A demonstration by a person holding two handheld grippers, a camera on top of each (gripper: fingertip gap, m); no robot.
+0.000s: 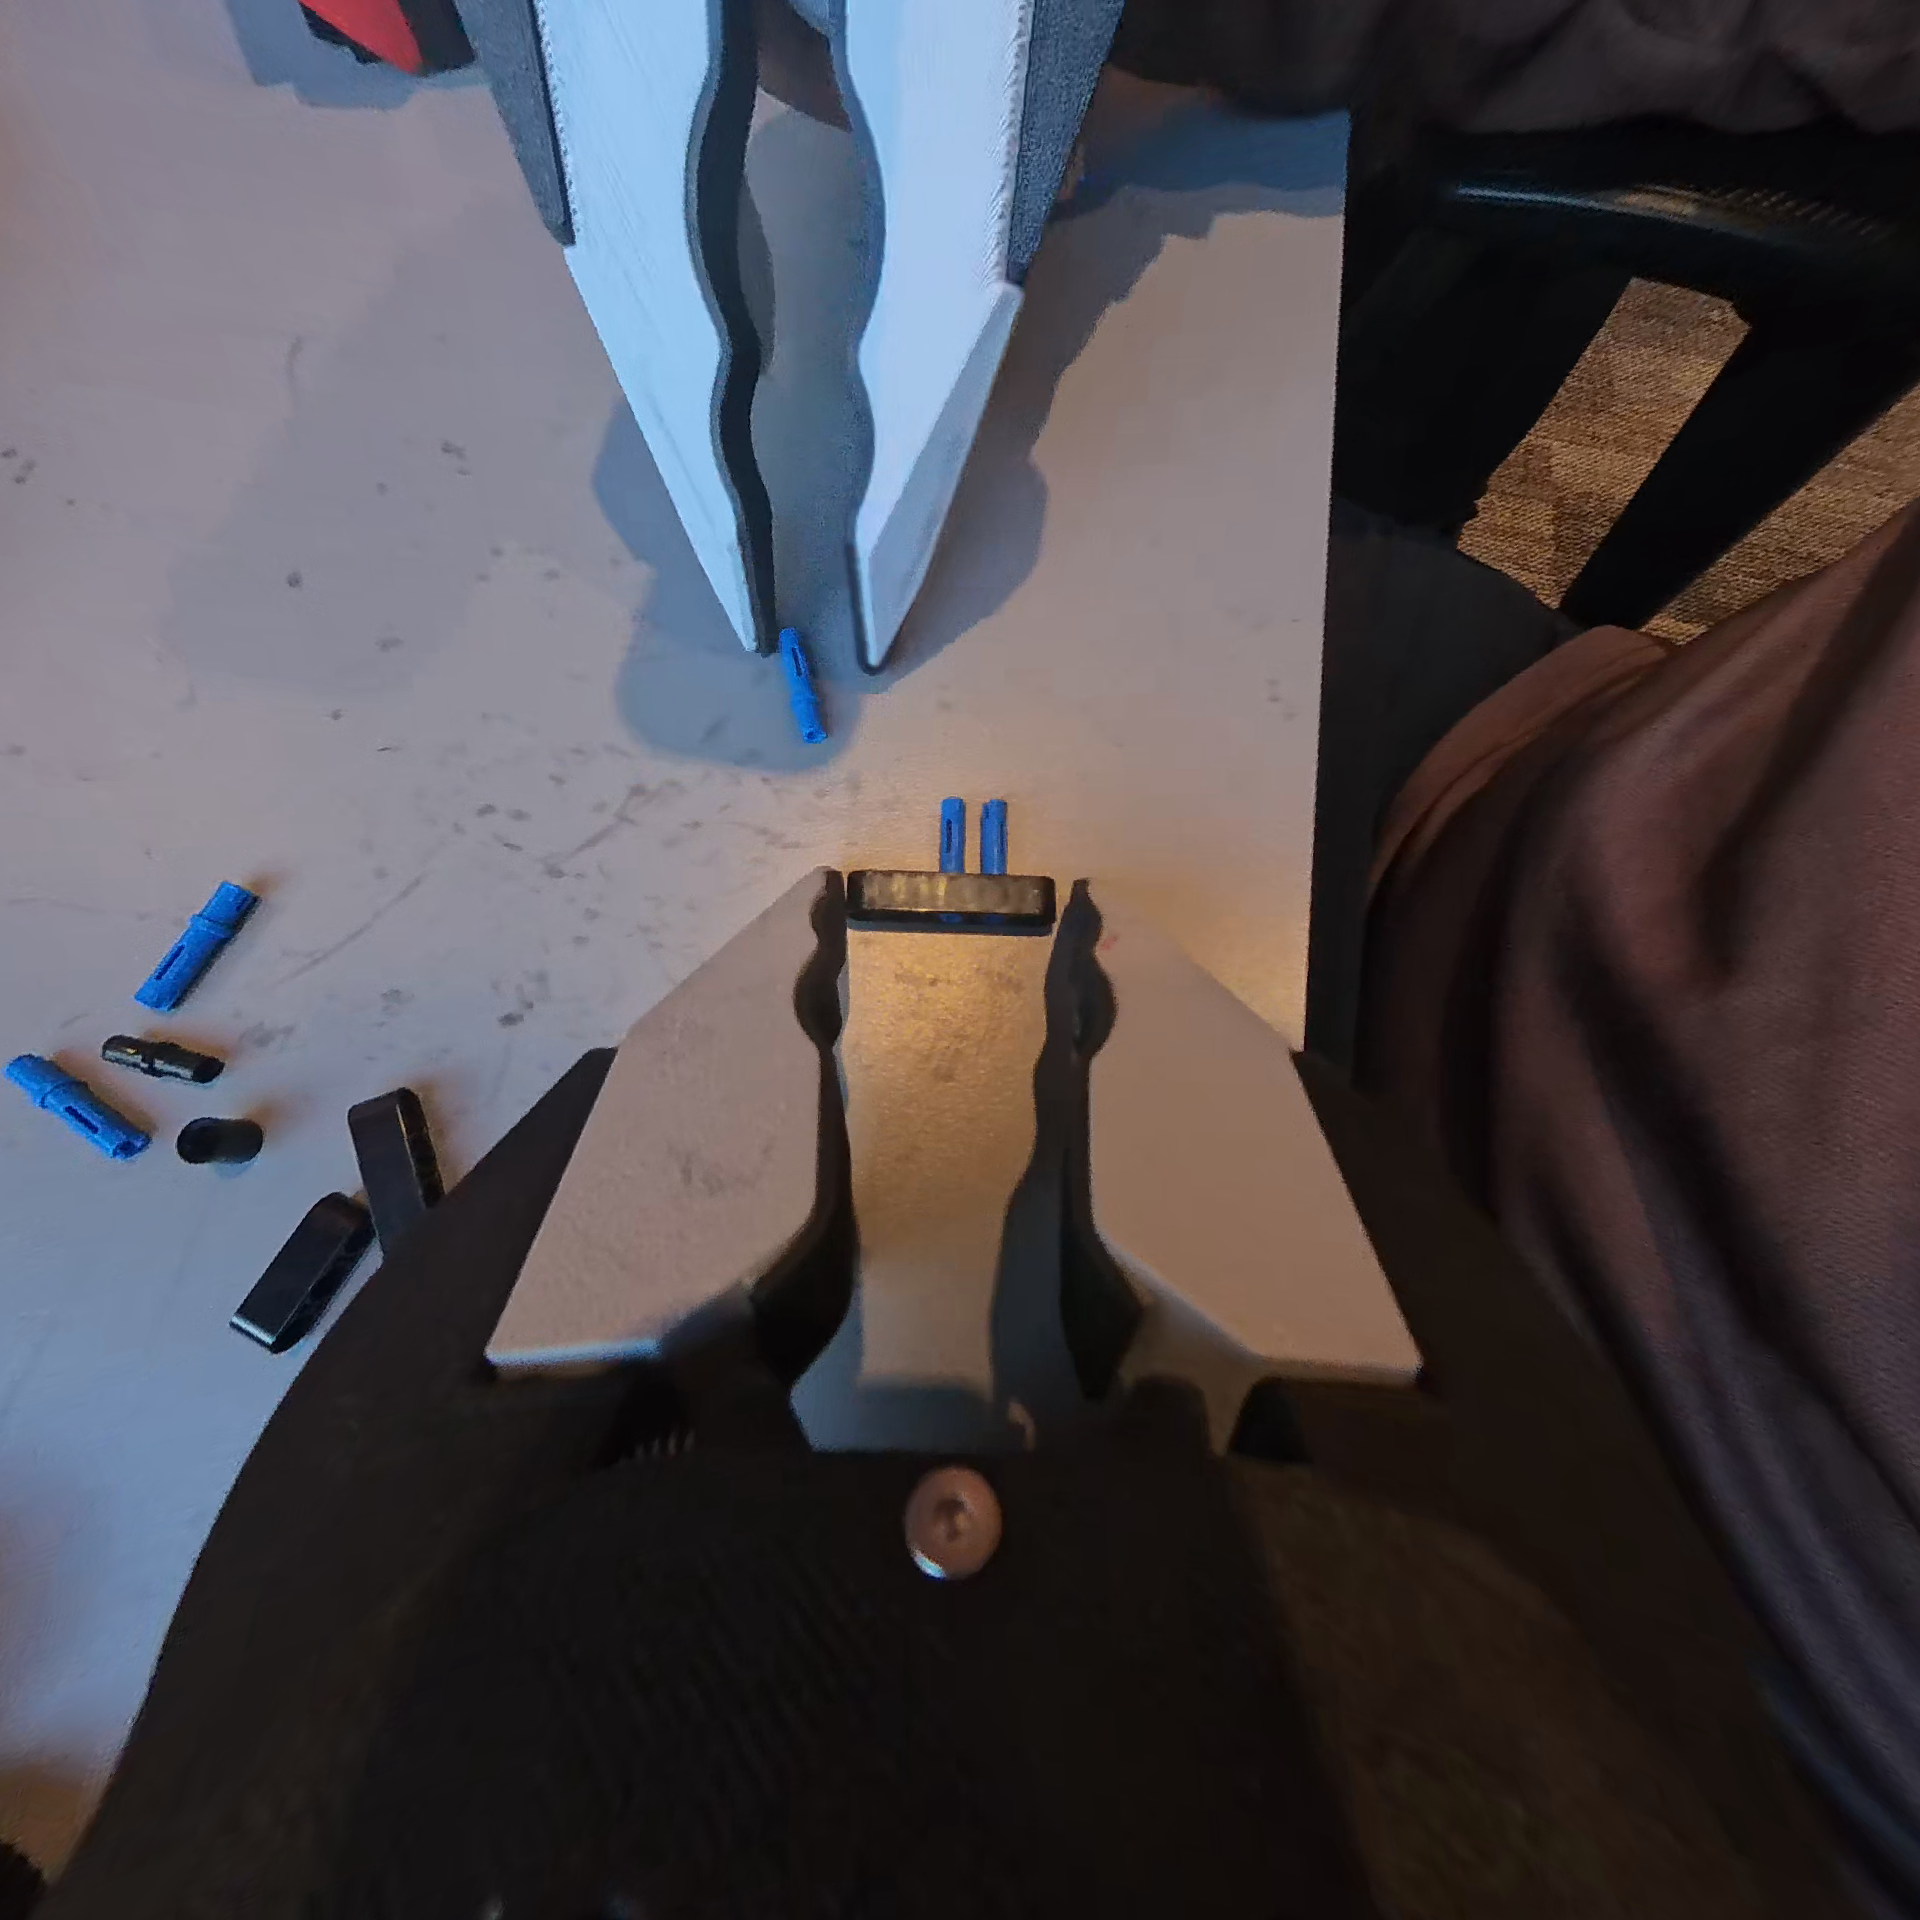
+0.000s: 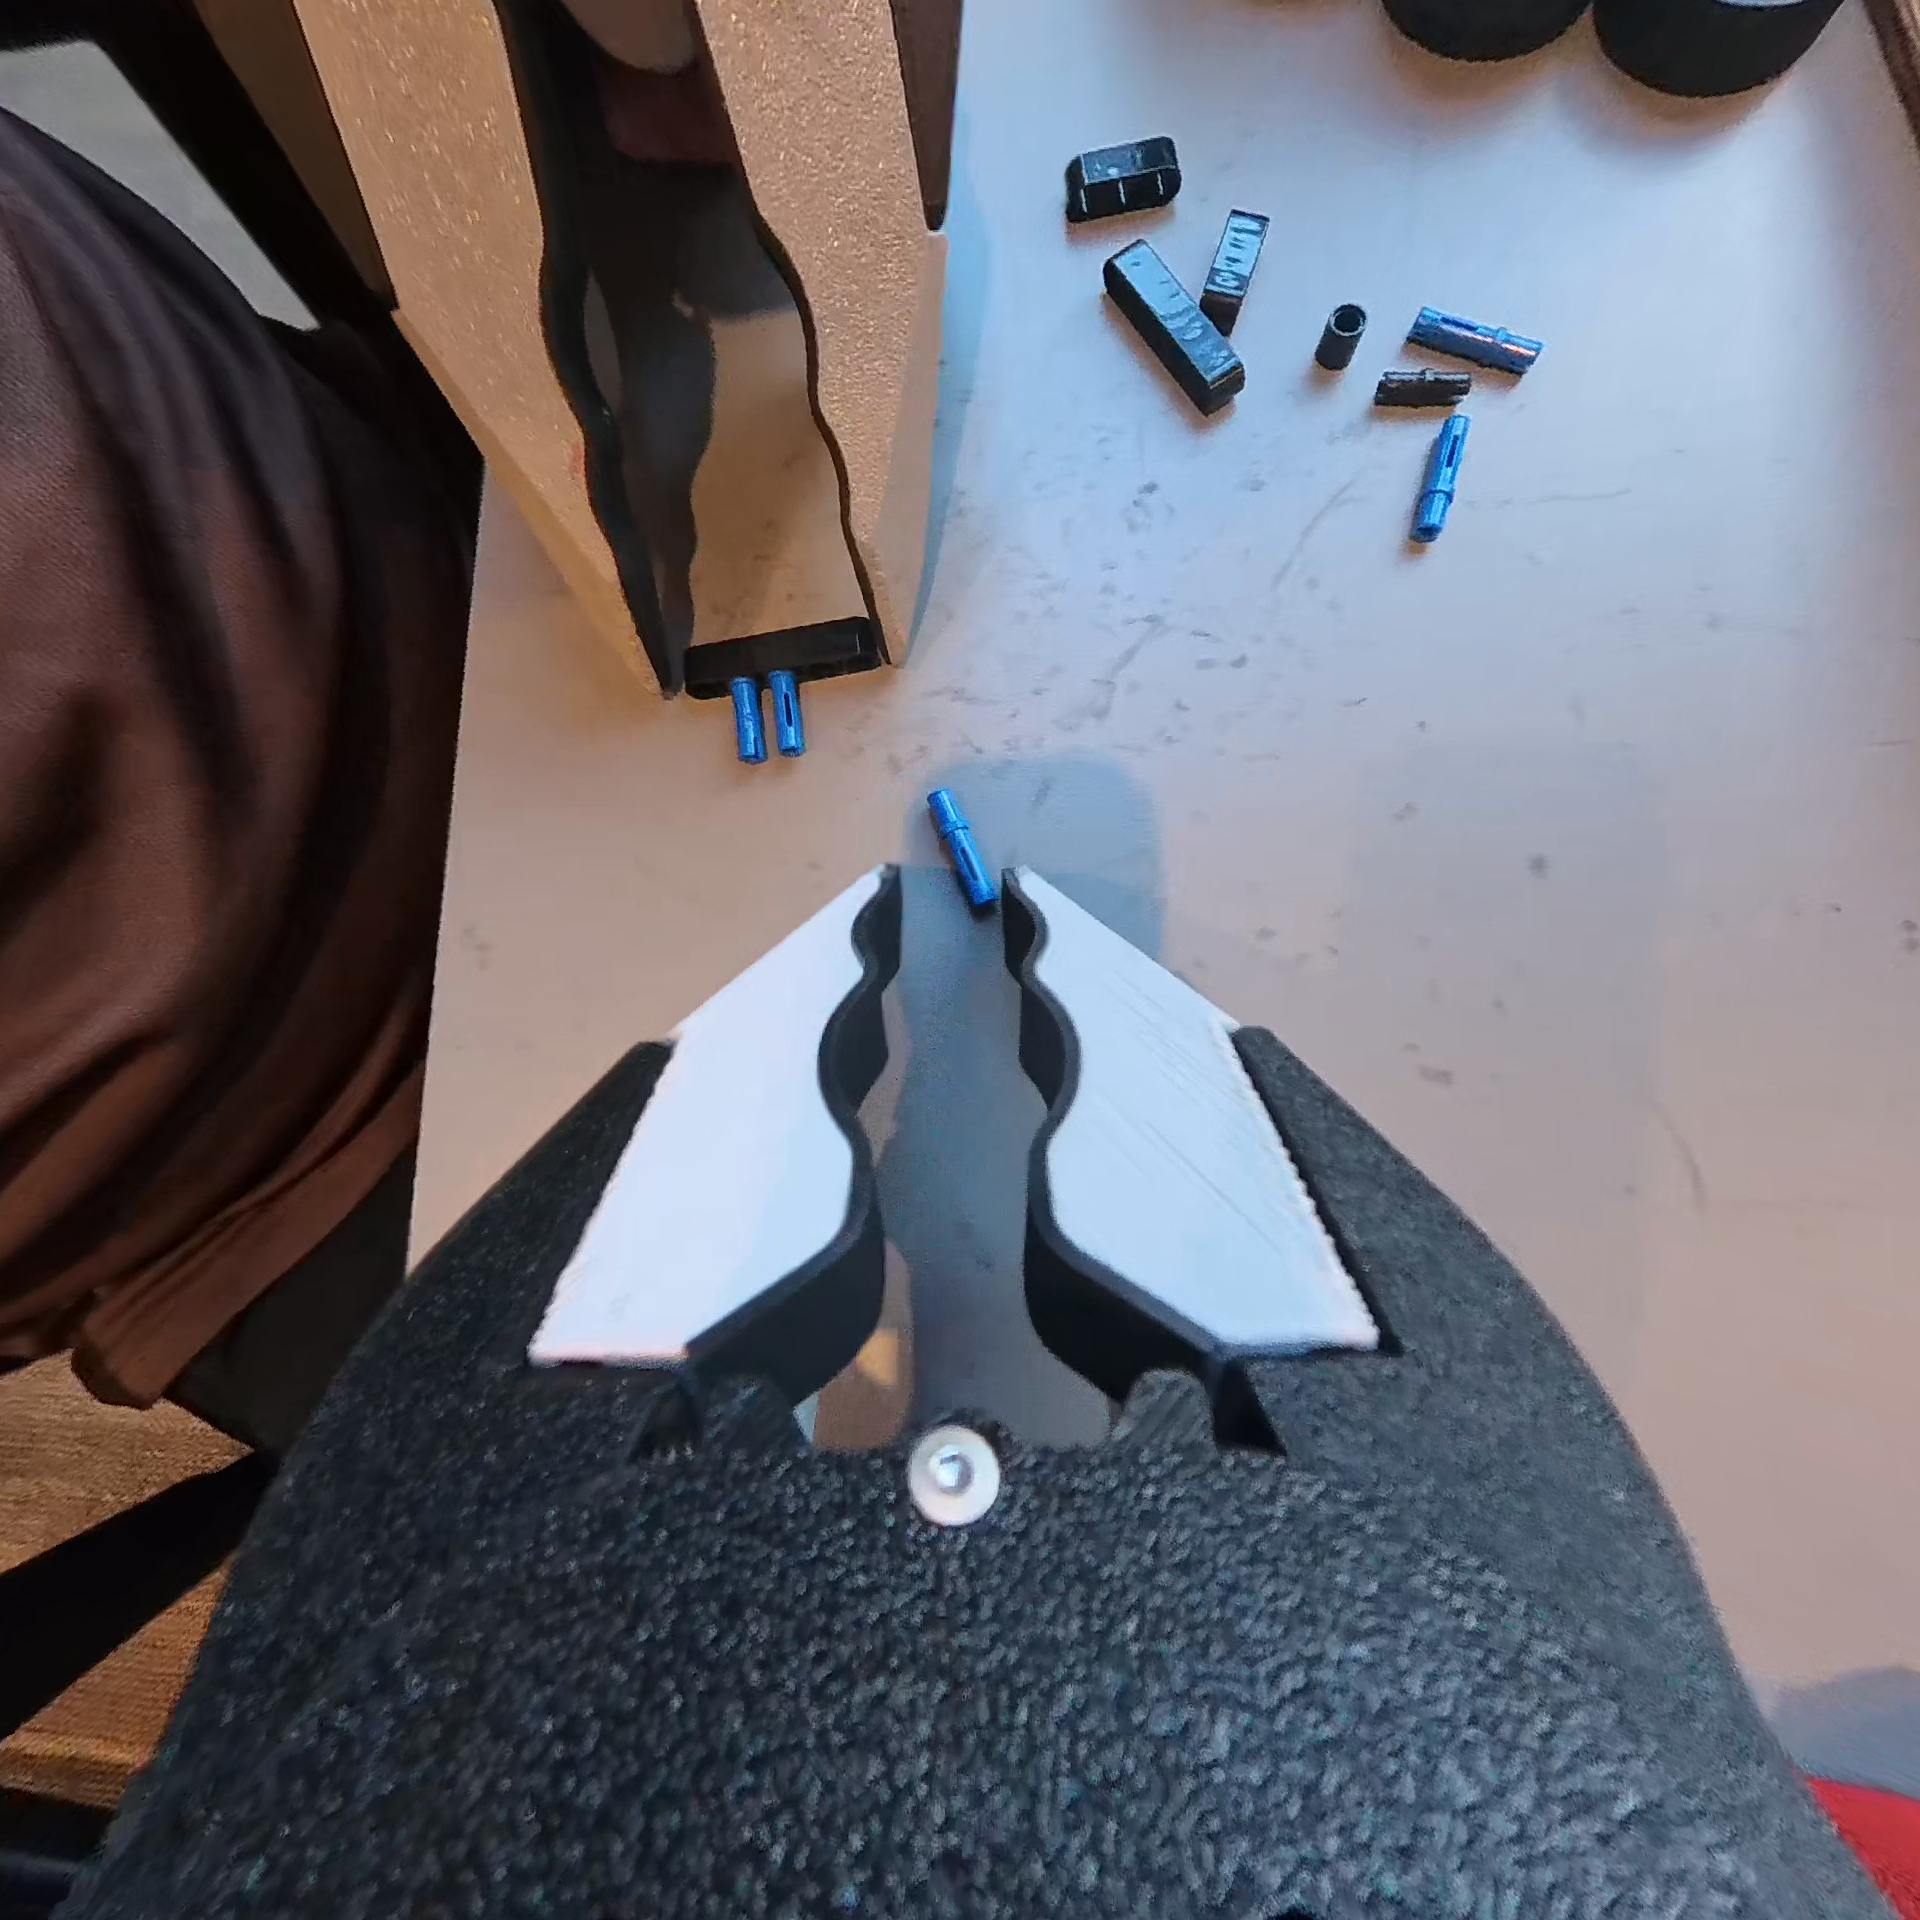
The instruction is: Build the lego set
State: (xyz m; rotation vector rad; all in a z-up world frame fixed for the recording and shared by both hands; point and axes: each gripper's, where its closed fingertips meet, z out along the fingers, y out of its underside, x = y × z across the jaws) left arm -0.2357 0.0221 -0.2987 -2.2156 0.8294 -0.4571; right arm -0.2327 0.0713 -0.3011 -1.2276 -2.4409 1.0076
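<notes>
My left gripper (image 1: 953, 885) is shut on a short black beam (image 1: 951, 902), held crosswise between its fingertips just above the white table (image 1: 312, 520). Two blue pins (image 1: 977, 836) stick out of the beam's far side, side by side. The beam (image 2: 810, 649) and its pins (image 2: 769, 717) also show in the right wrist view. My right gripper (image 2: 951, 875) is open and faces the left one. A loose blue pin (image 2: 961, 852) lies between its fingertips, close to the right finger and not clamped. In the left wrist view this pin (image 1: 802, 686) pokes out below the right gripper (image 1: 821, 655).
Loose parts lie in a cluster: two blue pins (image 1: 197, 945) (image 1: 78, 1107), a black pin (image 1: 161, 1060), a black bush (image 1: 218, 1140) and black beams (image 1: 395, 1153) (image 1: 301, 1273). Black tyres (image 2: 1486, 21) sit at the far edge. The table edge (image 1: 1325, 623) and a person's clothing are close by. One gripper's finger ends stand about 6 cm off the other's. The black bush (image 1: 218, 1140) sits 11 cm or so from the ends of my left fingers. My right wrist view (image 2: 1338, 330) looks at it from another angle.
</notes>
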